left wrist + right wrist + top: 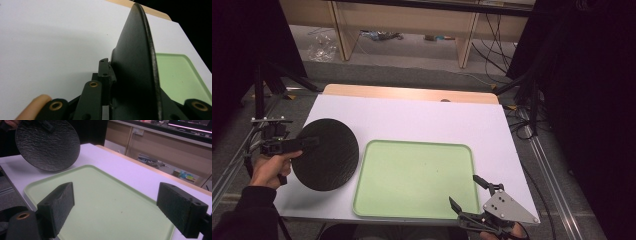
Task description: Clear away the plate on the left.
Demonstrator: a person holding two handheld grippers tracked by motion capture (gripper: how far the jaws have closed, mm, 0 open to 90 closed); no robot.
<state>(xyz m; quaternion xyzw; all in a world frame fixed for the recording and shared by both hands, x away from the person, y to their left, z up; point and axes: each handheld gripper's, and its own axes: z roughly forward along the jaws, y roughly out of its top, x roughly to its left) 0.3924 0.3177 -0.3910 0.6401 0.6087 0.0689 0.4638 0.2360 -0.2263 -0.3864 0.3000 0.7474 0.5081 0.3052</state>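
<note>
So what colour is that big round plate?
Black, with a rough, wrinkly surface. The plate shows best in the right gripper view.

A round black plate [327,155] with a rough, rippled face and a thin rim — matte, nothing on it. It is gripped at its left edge and held tilted, lifted off the white tabletop [422,122], just left of the pale green tray [414,177], its right edge overlapping the tray's left rim in the high view.

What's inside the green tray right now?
Nothing: the tray has a bare green floor. The black plate, held in the left tool, overhangs the tray's left edge, hiding that strip.
</note>
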